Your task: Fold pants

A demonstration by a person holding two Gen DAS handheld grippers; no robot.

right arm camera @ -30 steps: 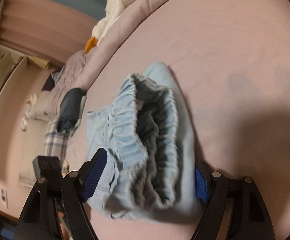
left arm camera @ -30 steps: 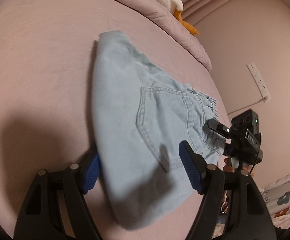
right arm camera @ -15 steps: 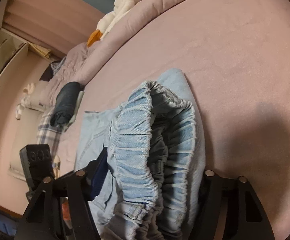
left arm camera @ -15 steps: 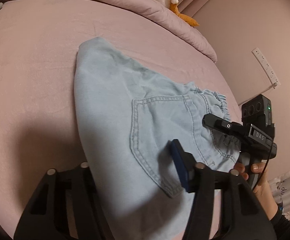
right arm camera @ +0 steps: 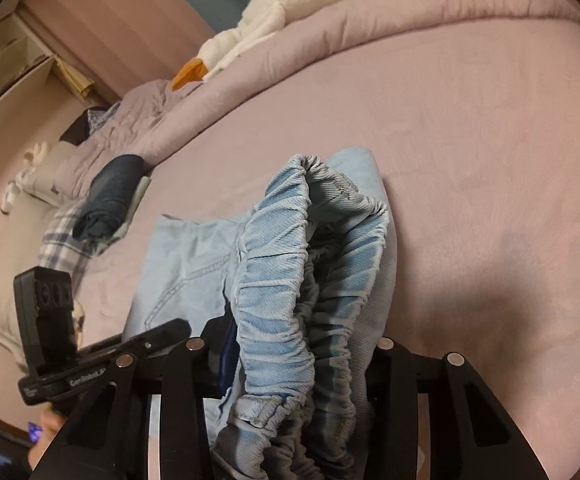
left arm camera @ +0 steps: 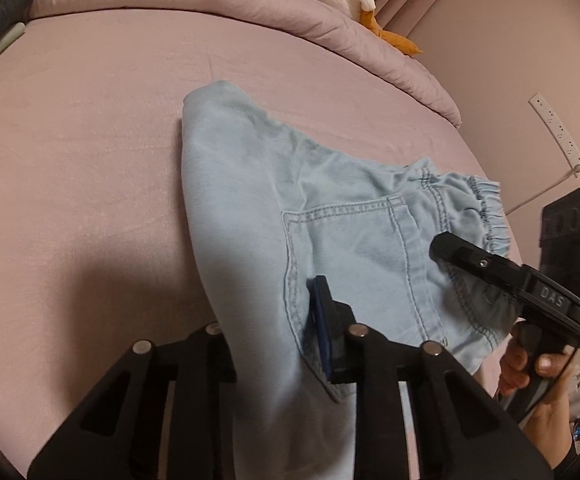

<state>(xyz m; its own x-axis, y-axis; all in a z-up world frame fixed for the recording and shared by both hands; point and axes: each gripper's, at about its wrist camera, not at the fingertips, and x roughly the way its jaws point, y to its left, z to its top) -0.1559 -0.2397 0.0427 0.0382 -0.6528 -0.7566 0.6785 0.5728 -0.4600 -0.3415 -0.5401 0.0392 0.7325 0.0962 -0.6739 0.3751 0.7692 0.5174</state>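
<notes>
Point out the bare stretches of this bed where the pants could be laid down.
Bare pink sheet lies between the pants and the rolled quilt, and again beyond the waistband in the right view. The corner by the dark folded clothes is crowded.

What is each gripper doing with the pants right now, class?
Left gripper: jaws closing on the pants near the back pocket.
Right gripper: jaws closing around the elastic waistband.

Pale denim pants (left arm camera: 329,200) — soft, gathered waistband (right arm camera: 278,280) — matt pink bedsheet (left arm camera: 90,140), smooth cloth
</notes>
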